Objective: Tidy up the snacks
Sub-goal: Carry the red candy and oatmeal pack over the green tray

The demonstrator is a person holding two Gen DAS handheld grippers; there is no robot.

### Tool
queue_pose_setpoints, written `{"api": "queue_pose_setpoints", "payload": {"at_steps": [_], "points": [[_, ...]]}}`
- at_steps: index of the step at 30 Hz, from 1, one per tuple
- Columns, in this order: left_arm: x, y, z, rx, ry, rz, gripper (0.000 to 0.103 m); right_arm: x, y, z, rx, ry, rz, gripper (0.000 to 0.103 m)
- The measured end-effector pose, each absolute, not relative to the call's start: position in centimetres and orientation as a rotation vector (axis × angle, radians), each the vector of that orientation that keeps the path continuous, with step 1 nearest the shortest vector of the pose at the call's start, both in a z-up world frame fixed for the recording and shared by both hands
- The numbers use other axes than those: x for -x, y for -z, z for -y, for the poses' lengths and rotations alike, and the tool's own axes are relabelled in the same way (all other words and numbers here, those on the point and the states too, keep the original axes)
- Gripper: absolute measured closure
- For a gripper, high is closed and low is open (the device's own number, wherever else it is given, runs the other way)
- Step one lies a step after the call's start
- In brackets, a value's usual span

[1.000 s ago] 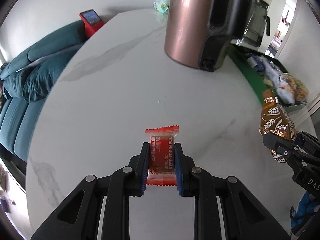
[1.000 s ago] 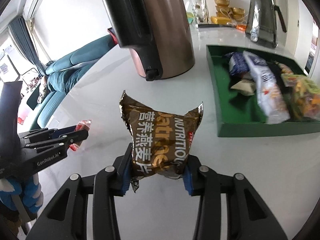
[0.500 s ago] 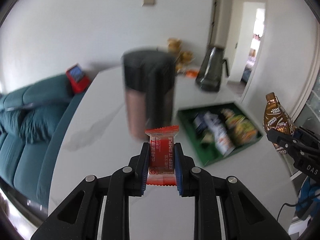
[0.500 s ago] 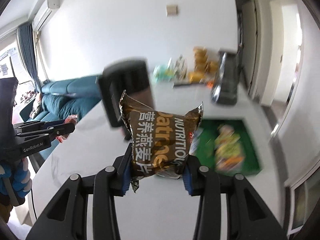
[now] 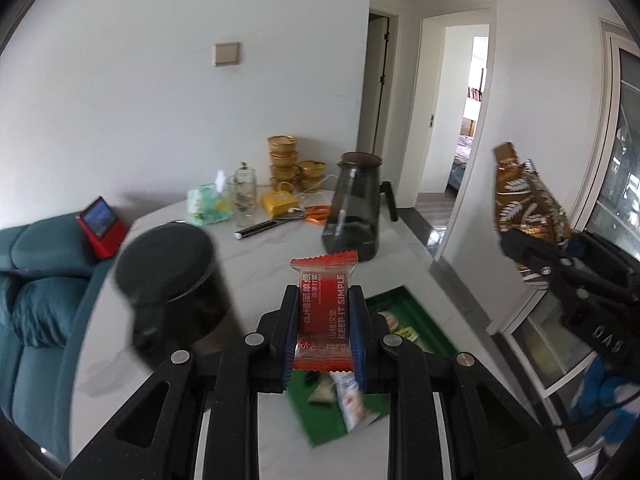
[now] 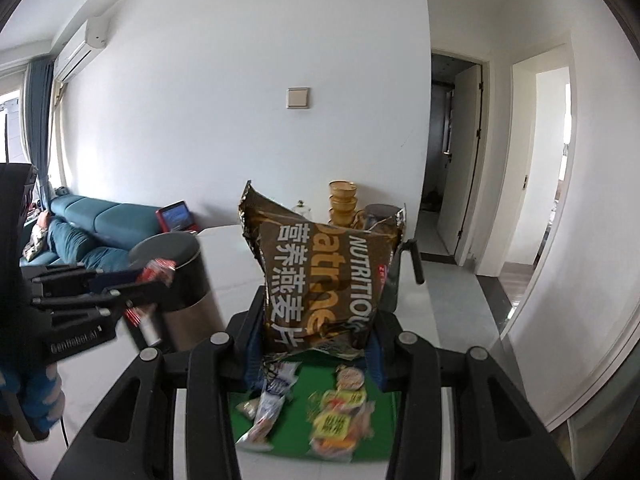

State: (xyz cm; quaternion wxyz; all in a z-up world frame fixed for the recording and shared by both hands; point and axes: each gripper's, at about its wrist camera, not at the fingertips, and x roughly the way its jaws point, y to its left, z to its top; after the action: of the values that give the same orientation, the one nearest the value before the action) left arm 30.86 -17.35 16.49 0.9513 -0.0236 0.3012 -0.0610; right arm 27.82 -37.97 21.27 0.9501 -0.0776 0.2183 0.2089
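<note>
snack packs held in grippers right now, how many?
2. Red snack pack in the left gripper; brown oatmeal bag in the right gripper. More lie in the green tray.

Glossy foil oat bag (image 6: 320,276), shiny plastic red wrapper (image 5: 325,312), marble table (image 5: 256,264).

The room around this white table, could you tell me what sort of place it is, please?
Most likely a home living and dining area: a teal sofa, a wall air conditioner, and a glass pitcher on the marble table.

Soft daylight, motion blur, fisheye warping
</note>
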Motion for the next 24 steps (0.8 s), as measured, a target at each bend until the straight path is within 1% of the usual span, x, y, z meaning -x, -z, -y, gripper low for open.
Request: {"api": "queue_pose_setpoints", "payload": {"at_steps": [5, 10, 14, 20, 24], "points": [[-35.5, -12.7, 20.4, 0.084, 0.120, -0.676, 0.084, -32.7, -17.8, 38.2, 0.151, -0.412, -0.496, 0.074], [-39.1, -7.1, 23.0, 0.096, 0.104, -0.778, 0.084, -37.7, -11.5, 38.3, 0.165, -0.393, -0.614, 0.074], [-40.8, -3.2, 24.9, 0.072, 0.091, -0.844, 0.084, -40.9, -6.8, 38.7, 0.170, -0.377, -0.710, 0.074], [-41.9, 1.7, 27.2, 0.045, 0.087, -0.935, 0.084, -43.5, -1.1, 39.1, 0.185, -0.379, -0.826, 0.074], [-42.2, 3.6, 27.9, 0.040, 0.081, -0.967, 0.084, -44.6, 1.0, 39.4, 0.190, -0.381, -0.867, 0.074]]}}
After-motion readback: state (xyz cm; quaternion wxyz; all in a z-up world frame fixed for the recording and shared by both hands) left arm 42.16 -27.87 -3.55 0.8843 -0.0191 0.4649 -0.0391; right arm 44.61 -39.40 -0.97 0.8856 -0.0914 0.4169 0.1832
